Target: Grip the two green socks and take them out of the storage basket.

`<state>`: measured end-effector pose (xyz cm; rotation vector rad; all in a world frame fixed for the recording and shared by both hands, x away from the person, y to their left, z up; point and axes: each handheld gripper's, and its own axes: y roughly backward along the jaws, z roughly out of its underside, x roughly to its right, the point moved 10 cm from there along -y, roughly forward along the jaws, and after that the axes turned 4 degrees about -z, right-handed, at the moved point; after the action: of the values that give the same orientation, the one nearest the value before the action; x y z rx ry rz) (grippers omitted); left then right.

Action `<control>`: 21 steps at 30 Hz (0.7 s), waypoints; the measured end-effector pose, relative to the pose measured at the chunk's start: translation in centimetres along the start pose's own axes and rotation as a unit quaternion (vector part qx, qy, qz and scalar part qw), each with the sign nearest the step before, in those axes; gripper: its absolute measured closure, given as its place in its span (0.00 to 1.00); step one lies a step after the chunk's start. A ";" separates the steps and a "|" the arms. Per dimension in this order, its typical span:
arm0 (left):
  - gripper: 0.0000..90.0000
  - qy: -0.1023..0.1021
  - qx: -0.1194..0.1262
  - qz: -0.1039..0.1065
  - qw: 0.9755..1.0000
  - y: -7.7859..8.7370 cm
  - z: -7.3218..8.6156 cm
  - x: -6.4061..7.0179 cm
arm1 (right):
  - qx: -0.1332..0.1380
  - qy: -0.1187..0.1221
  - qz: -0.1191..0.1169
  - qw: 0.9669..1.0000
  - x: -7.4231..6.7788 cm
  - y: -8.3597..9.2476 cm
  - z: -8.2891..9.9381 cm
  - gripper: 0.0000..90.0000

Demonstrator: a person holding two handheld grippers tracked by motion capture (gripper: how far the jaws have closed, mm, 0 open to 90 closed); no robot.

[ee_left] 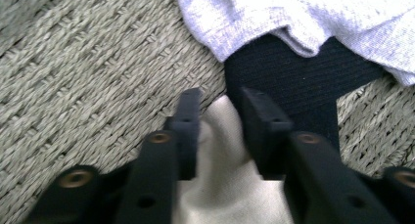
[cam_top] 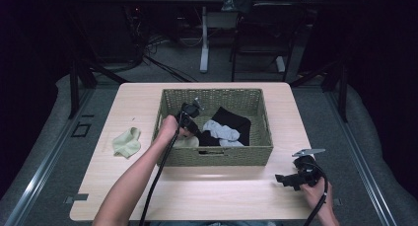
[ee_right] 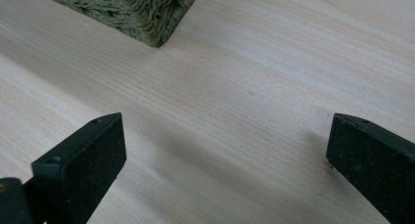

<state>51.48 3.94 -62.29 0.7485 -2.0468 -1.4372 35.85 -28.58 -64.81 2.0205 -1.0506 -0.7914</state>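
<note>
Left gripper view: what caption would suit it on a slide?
The left gripper pinches a cream sock on the woven basket floor, beside a black sock and a white one.

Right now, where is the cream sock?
The cream sock lies in the near left corner of the woven basket, pinched by the left gripper, beside a black sock.
</note>
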 end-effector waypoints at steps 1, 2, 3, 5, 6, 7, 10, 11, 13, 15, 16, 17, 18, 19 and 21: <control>0.89 0.002 0.003 0.000 1.000 0.0 0.0 0.0 | 0.000 0.000 0.000 1.000 0.0 0.0 0.0 0.01; 0.91 0.003 0.005 0.000 1.000 0.2 0.0 0.0 | 0.000 0.000 0.000 1.000 0.0 0.0 0.0 0.01; 0.92 0.004 0.010 0.000 1.000 0.3 0.0 0.0 | 0.001 -0.001 0.000 1.000 0.0 0.0 0.0 0.01; 0.92 0.007 0.023 -0.002 1.000 1.0 -0.1 -0.2 | 0.002 -0.002 0.000 1.000 0.0 0.0 0.0 0.01; 0.92 0.008 0.030 -0.003 1.000 1.3 -0.2 -0.2 | 0.002 -0.002 0.000 1.000 0.0 0.0 0.0 0.01; 0.93 0.009 0.037 -0.004 0.999 1.8 -0.2 -0.3 | 0.002 -0.002 0.000 1.000 0.0 0.0 0.0 0.01; 0.92 0.008 0.053 -0.008 0.999 3.1 -0.3 -0.4 | 0.002 -0.002 -0.001 1.000 0.0 0.0 0.0 0.01; 0.92 0.008 0.060 -0.009 0.998 3.6 -0.4 -0.5 | 0.001 -0.001 0.000 1.000 0.0 0.0 0.0 0.01; 0.92 0.006 0.071 -0.013 0.997 4.6 -0.5 -0.6 | 0.000 0.000 0.000 1.000 0.0 0.0 0.0 0.01; 0.92 0.005 0.082 -0.014 0.997 5.6 -0.6 -0.5 | -0.001 0.000 0.001 1.000 0.0 0.0 0.0 0.01; 0.92 0.003 0.087 -0.014 0.996 6.2 -0.7 -0.5 | -0.001 0.000 0.001 1.000 0.0 0.0 0.0 0.01; 0.92 0.000 0.093 -0.018 0.996 6.7 -0.8 -0.6 | -0.001 0.000 0.001 1.000 0.0 0.0 0.0 0.01; 0.92 0.000 0.097 -0.019 0.995 7.2 -0.8 -0.6 | 0.000 0.000 0.001 1.000 0.0 0.0 0.0 0.01; 0.92 -0.001 0.099 -0.019 0.995 7.7 -0.9 -0.6 | 0.000 0.000 0.000 1.000 0.0 0.0 0.0 0.01; 0.92 -0.002 0.109 -0.022 0.994 8.6 -1.0 -0.6 | -0.001 0.000 0.001 1.000 0.0 0.0 0.0 0.01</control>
<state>51.40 6.11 -53.84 0.8827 -2.2275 -1.2513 35.85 -28.58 -64.82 2.0186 -1.0513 -0.7914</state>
